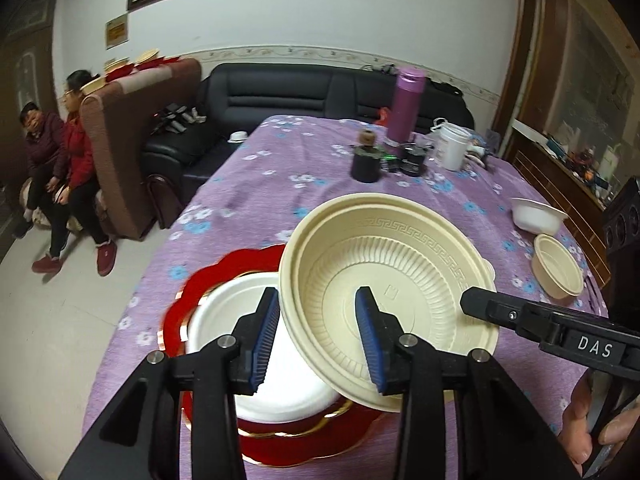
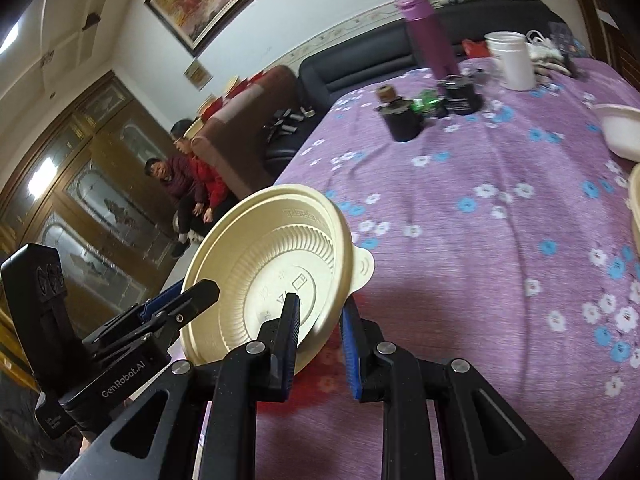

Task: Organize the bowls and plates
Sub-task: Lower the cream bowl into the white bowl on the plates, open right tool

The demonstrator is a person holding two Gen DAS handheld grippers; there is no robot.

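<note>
A cream ribbed plate (image 1: 400, 280) is tilted above a white plate (image 1: 240, 320) that lies on a red scalloped plate (image 1: 208, 280). My left gripper (image 1: 320, 344) is open; the cream plate's near rim sits between its blue pads without contact on both sides. My right gripper (image 2: 318, 340) is nearly shut on the cream plate's rim (image 2: 272, 264) and holds it tilted; its finger (image 1: 500, 308) shows in the left wrist view.
A white bowl (image 1: 536, 216) and a cream bowl (image 1: 558, 272) stand at the right on the purple flowered tablecloth (image 1: 260, 184). A purple flask (image 1: 404, 104), white jar (image 1: 452, 146) and dark jars (image 1: 366, 160) stand at the far end. Two people sit far left.
</note>
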